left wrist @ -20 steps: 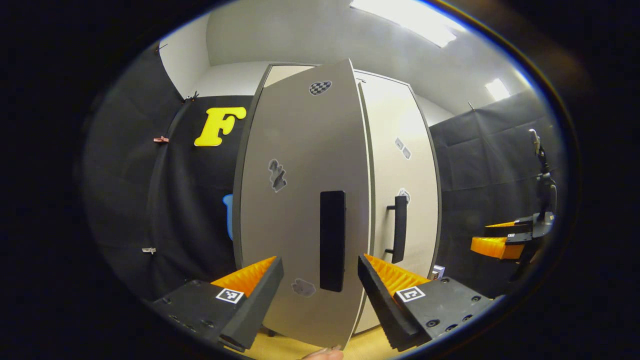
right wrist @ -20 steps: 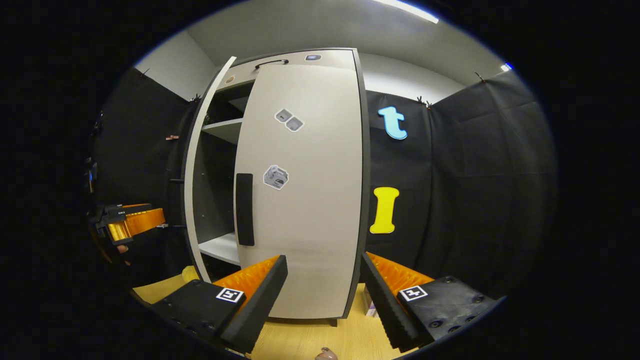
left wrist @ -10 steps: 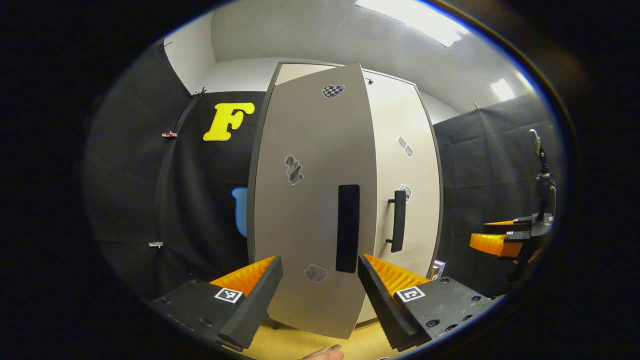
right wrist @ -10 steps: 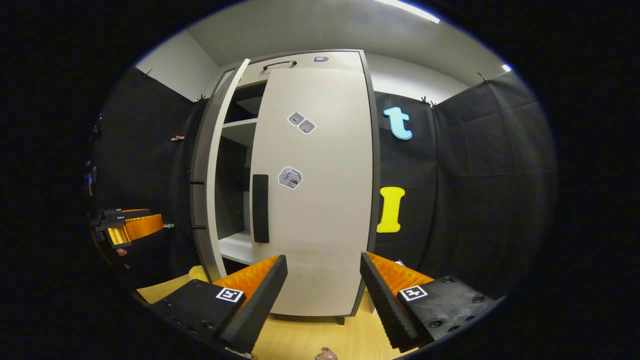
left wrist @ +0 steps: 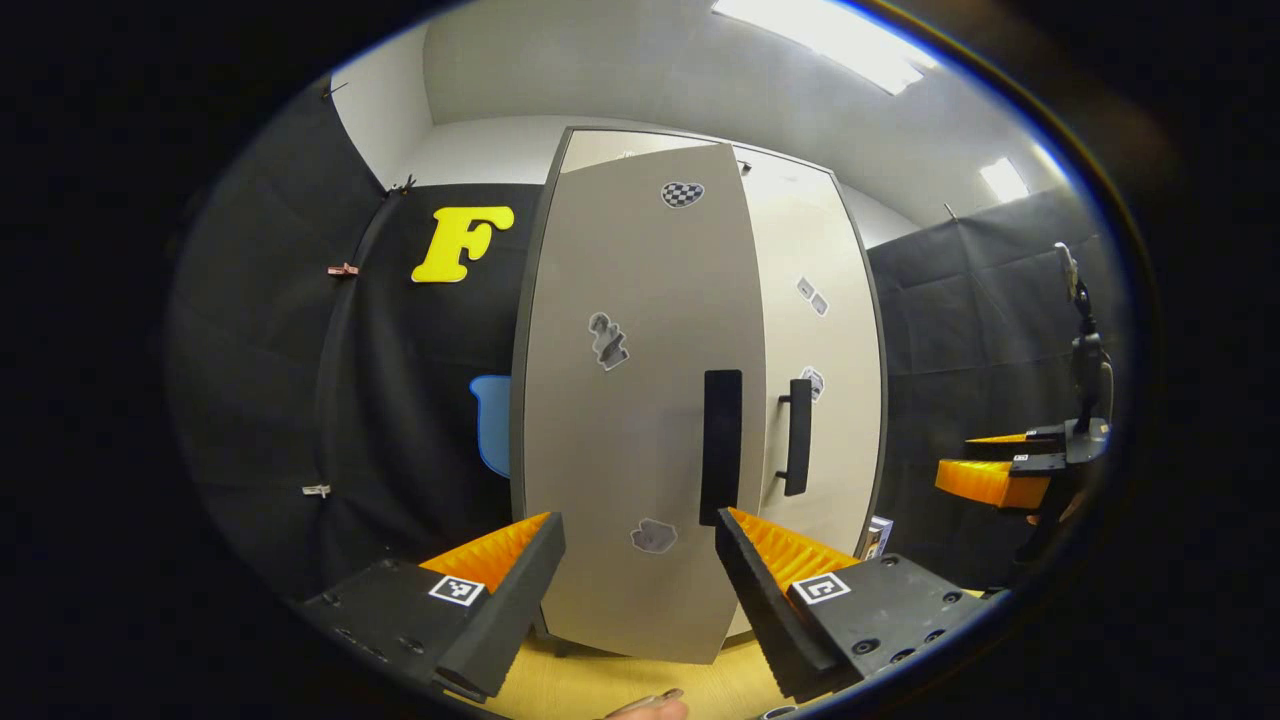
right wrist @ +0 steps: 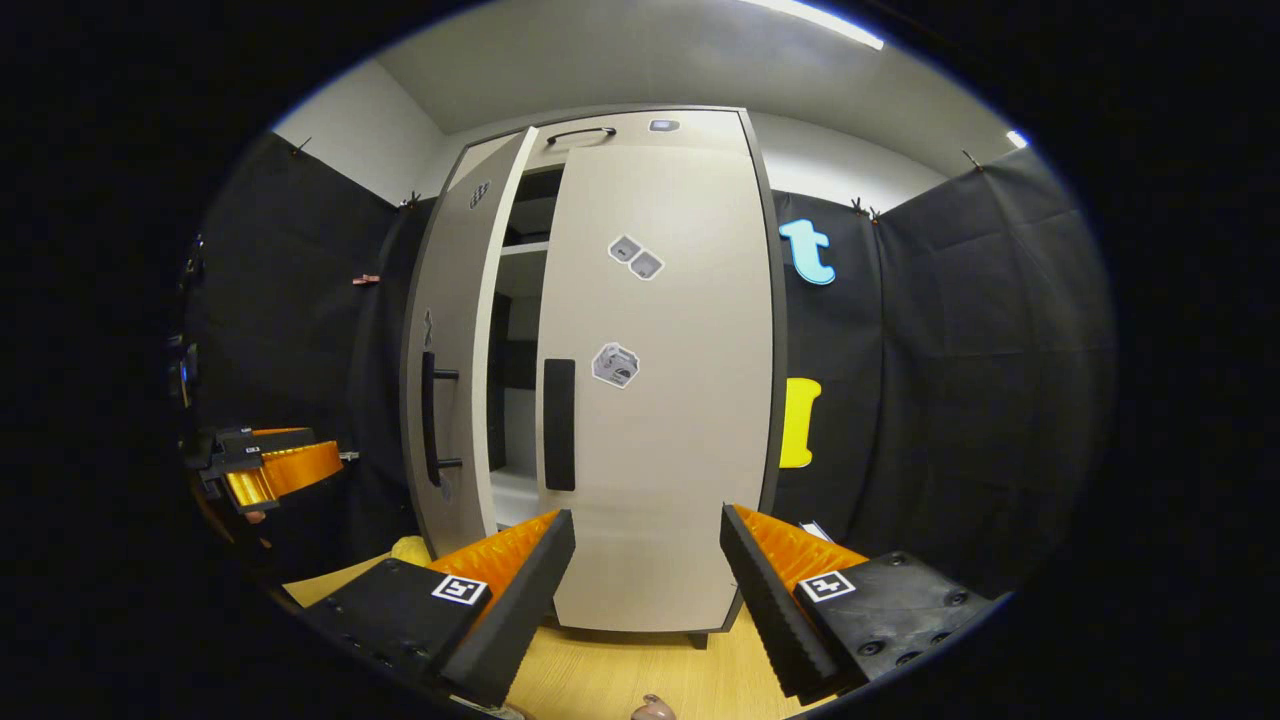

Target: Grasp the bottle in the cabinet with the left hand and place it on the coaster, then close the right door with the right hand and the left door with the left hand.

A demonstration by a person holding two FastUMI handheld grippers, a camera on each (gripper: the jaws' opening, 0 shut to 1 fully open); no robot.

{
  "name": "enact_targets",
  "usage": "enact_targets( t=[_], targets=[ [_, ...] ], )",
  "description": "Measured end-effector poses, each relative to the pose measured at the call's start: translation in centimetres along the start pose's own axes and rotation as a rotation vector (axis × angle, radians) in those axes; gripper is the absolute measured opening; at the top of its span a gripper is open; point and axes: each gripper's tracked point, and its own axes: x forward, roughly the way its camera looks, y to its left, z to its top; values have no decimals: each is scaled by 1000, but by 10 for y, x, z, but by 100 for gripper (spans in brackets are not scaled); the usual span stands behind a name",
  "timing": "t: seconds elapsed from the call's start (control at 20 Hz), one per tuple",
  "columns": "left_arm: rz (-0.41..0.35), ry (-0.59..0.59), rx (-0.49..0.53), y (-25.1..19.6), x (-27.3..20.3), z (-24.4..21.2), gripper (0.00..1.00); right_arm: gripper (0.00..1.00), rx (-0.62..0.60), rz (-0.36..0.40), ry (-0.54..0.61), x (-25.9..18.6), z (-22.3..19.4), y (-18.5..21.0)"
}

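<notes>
left door [right wrist: 455,330] ajar, narrow gap beside right door [right wrist: 665,400]

The right gripper [right wrist: 645,575] points at the cabinet [right wrist: 600,125], its fingers spread apart with nothing between them. The right door [right wrist: 665,400] sits flush against the cabinet front; its dark handle [right wrist: 559,424] runs upright along its left edge. The left door [right wrist: 450,370] stands partly open, exposing shelves [right wrist: 525,248] in the gap. The left gripper [right wrist: 270,470] is at far left, apart from the left door. A wooden floor [right wrist: 640,675] lies below.
</notes>
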Motion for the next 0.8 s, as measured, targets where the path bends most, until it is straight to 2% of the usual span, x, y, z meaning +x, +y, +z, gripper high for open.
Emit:
enact_targets(
  t=[0.25,0.65,0.8],
  targets=[
    [-19,-3,-20,0,0,-2,96,97,-5,-14,-8,-5,3,2],
    [-34,-20,65,-8,-1,3,96,97,6,-19,-46,-10,14,3],
    [-48,-25,51,-15,-2,3,96,97,4,-16,-37,-11,12,1]
  ],
)
